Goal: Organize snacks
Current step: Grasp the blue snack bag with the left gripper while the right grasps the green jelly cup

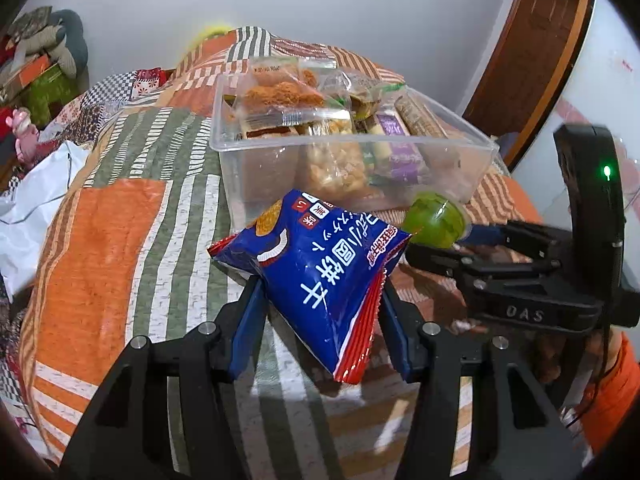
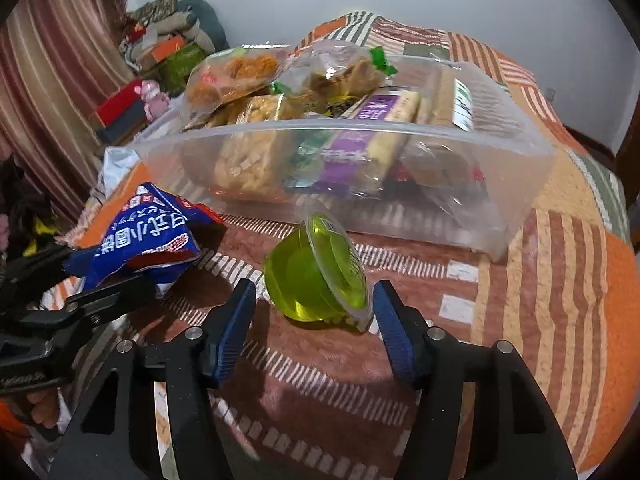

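A clear plastic box (image 1: 476, 168) (image 2: 516, 216) full of wrapped snacks stands on a patchwork bedspread. My left gripper (image 1: 320, 292) is shut on a blue biscuit packet (image 1: 320, 272) and holds it above the bed, just in front of the box; the packet shows at the left of the right wrist view (image 2: 148, 236). My right gripper (image 2: 316, 292) is shut on a green jelly cup (image 2: 316, 268), held near the box's front wall. The cup (image 1: 436, 220) and right gripper (image 1: 460, 236) also show at the right of the left wrist view.
The bedspread (image 1: 112, 240) (image 2: 560, 280) spreads around the box. A white plastic bag (image 1: 36, 204) lies at the bed's left edge. Boxes and soft items (image 2: 164, 52) pile up beyond the bed. A wooden door frame (image 1: 532, 60) stands to the right.
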{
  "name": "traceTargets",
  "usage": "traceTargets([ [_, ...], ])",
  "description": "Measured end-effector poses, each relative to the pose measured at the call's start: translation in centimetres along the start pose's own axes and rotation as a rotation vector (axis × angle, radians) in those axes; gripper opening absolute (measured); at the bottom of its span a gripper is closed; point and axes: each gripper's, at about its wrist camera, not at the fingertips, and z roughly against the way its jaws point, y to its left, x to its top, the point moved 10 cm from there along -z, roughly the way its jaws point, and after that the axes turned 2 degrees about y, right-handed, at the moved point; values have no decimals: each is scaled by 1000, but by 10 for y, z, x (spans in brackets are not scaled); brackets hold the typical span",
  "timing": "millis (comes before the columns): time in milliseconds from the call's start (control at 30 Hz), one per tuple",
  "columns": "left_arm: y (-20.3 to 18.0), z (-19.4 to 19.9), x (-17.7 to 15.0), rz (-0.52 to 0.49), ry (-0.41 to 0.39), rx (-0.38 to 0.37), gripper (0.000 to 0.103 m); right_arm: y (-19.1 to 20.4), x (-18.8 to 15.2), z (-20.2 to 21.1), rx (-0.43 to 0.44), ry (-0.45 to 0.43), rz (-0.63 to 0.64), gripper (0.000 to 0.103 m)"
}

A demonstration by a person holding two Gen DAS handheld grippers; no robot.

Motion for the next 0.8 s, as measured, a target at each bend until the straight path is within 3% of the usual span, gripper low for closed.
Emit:
traceTargets([
  [100, 1, -1, -4, -7, 16, 9, 60, -3, 0, -6, -16, 21, 4, 49],
  [200, 5, -8, -4, -12, 37, 50, 79, -6, 1, -5, -12, 18, -1, 48],
  [233, 8, -9, -4, -10, 41, 70, 81, -6, 0, -4, -13, 17, 0, 48],
  [367, 11, -16, 3, -3, 58, 59, 84, -5, 1, -4, -4, 12, -5, 48],
  [533, 9, -30, 14, -46, 65, 79, 94, -6, 2, -5, 24, 12, -22, 48],
  [800, -4, -41, 23, -45, 54, 31, 95, -8, 3, -3, 65, 1, -53, 47],
])
